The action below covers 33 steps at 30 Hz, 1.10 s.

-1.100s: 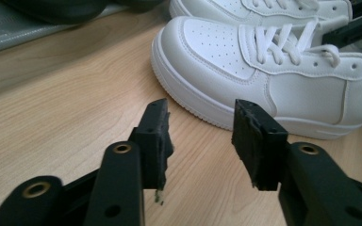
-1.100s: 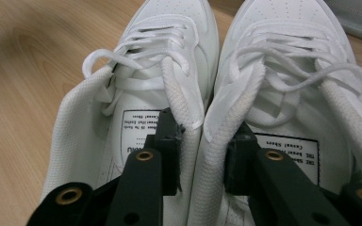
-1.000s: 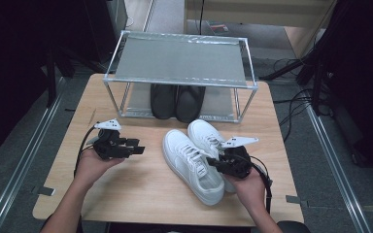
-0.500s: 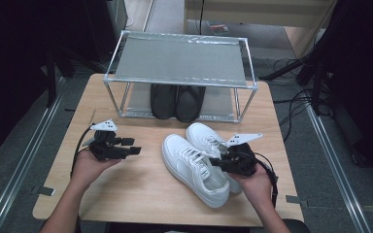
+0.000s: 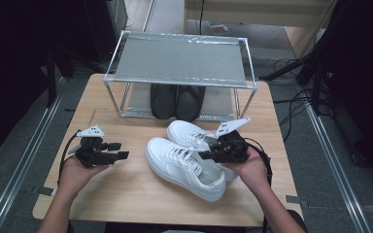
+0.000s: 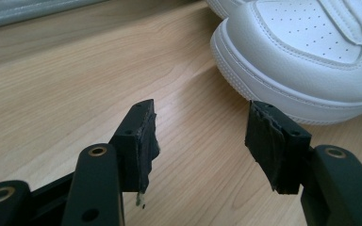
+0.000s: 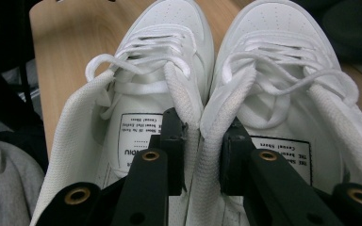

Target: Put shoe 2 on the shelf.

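White sneakers (image 5: 187, 162) side by side on table (image 5: 126, 194); right gripper (image 5: 213, 154) at collars; black shoes (image 5: 177, 101) under rack (image 5: 177, 60).

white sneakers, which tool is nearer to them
Right. The right tool pinches the white sneakers by their inner collars; the left tool stands open, apart, beside their toes.

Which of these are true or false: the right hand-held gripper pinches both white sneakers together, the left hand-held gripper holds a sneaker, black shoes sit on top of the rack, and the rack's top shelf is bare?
1. The right hand-held gripper pinches the inner collars of both white sneakers together. True.
2. The left hand-held gripper holds a sneaker. False: its jaws are open over the table with nothing between them.
3. The black shoes sit on top of the rack. False: they sit on its lower level.
4. The rack's top shelf is bare. True.
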Tool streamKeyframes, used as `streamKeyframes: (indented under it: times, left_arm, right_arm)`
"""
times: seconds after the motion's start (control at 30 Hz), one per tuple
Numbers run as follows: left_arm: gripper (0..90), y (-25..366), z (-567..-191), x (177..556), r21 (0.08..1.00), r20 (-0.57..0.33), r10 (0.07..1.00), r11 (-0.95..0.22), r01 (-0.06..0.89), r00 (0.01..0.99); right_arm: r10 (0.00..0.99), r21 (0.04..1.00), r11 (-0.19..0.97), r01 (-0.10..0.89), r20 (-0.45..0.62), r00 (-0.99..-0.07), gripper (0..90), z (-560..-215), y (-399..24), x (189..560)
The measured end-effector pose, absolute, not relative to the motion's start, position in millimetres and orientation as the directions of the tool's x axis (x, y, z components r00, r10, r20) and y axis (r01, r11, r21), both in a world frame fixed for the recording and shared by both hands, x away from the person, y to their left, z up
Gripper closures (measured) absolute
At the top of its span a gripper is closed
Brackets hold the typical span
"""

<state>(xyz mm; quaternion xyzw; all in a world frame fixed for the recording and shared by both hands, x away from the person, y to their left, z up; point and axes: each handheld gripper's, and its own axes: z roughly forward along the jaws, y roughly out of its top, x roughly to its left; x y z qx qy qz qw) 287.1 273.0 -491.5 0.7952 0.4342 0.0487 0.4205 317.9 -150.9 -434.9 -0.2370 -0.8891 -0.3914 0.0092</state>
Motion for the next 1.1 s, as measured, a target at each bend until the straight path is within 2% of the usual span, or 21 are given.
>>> streamKeyframes:
  times: [0.4,0.73,1.1]
  left_arm:
    - [43.3,288,-492,274,0.719,-0.283,0.765,-0.231,0.656,0.579]
    - [43.3,292,-493,271,0.721,-0.286,0.772,-0.217,0.658,0.568]
    - [43.1,292,-493,272,0.721,-0.291,0.768,-0.215,0.659,0.57]
  right_arm:
    - [0.295,0.697,0.618,0.364,0.224,-0.929,77.1,-401,-133,348]
    - [0.242,0.727,0.617,0.302,0.19,-0.952,77.0,-367,-116,362]
    - [0.217,0.769,0.568,0.295,0.206,-0.954,77.0,-333,-103,379]
